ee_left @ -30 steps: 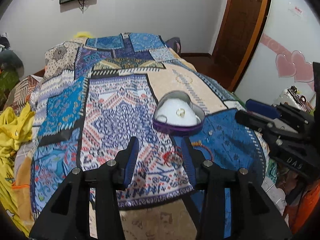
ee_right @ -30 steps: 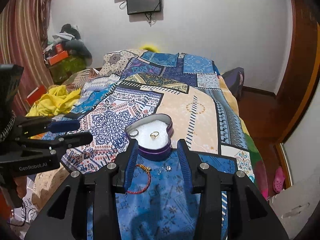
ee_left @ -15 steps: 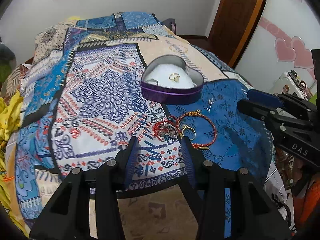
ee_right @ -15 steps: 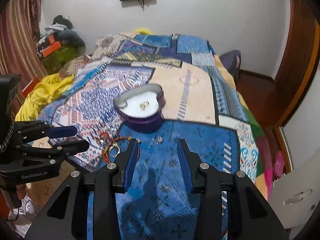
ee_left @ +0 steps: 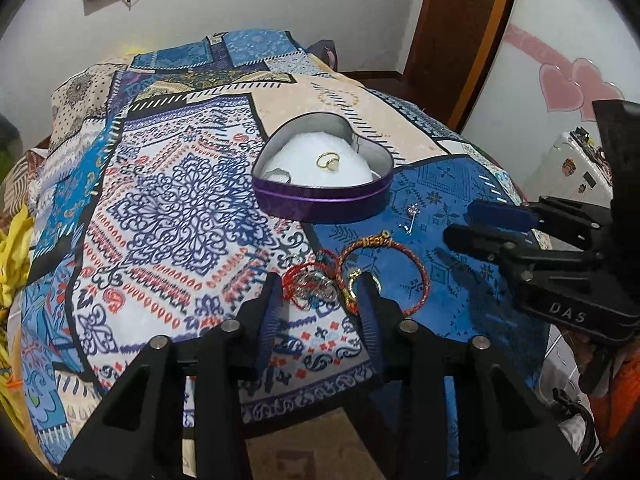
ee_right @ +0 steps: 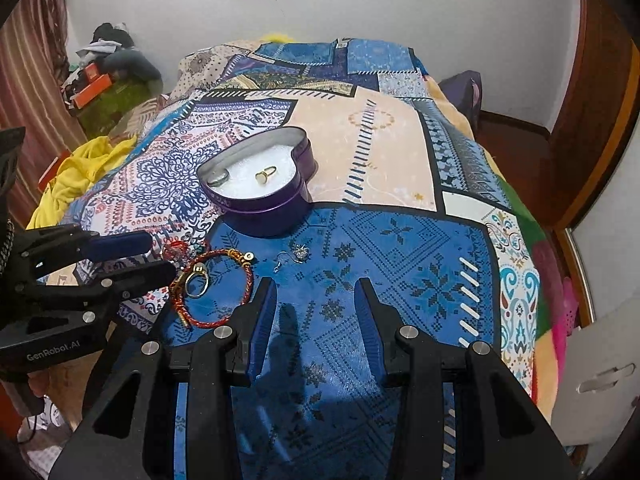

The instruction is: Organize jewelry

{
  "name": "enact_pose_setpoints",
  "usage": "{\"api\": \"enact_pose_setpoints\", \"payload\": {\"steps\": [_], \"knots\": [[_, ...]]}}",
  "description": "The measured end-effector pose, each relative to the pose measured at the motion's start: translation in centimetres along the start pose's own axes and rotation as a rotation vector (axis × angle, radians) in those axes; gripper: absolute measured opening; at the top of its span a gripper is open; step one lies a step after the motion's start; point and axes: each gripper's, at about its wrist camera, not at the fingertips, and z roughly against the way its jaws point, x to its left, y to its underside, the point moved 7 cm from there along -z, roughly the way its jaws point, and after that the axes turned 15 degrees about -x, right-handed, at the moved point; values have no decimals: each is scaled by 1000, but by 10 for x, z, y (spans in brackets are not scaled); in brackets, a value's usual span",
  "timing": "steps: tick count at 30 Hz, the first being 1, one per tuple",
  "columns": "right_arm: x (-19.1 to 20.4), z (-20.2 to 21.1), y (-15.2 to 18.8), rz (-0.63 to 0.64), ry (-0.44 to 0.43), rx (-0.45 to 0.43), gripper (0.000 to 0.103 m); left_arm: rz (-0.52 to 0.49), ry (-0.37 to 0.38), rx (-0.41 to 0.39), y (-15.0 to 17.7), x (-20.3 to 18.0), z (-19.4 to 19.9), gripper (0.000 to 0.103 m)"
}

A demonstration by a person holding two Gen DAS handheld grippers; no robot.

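Observation:
A purple heart-shaped tin (ee_left: 320, 200) (ee_right: 276, 208) with white padding sits on the patterned bedspread and holds a gold ring (ee_left: 327, 161) (ee_right: 265, 174) and a silver ring (ee_right: 218, 178). In front of it lie a red cord bracelet (ee_left: 416, 268) (ee_right: 224, 288), a gold ring (ee_right: 197, 280), a beaded red bracelet (ee_left: 308, 284) and a silver earring (ee_left: 411, 216) (ee_right: 300, 254). My left gripper (ee_left: 320, 288) is open, its fingers either side of the beaded bracelet. My right gripper (ee_right: 316, 292) is open and empty over the blue patch, right of the bracelets.
The bedspread's near edge (ee_left: 304, 400) drops off just in front of the jewelry. Yellow cloth (ee_right: 76, 172) lies at the bed's left. A wooden door (ee_left: 460, 32) and white furniture (ee_right: 600, 380) stand to the right. Clutter (ee_right: 108, 76) is piled at the back left.
Both grippers have moved down and forward toward the jewelry. The left gripper's fingers now flank the beaded bracelet. Both stay open.

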Motion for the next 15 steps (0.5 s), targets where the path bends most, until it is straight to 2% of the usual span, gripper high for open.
{"api": "enact_pose_setpoints", "payload": {"steps": [8, 10, 15], "knots": [[1, -9, -1, -10, -23, 2, 37, -40, 4, -19, -4, -5, -7, 34], [3, -12, -3, -13, -38, 1, 37, -38, 3, -6, -1, -4, -11, 28], [6, -19, -6, -8, -52, -13, 37, -12, -2, 12, 3, 3, -18, 22]]}}
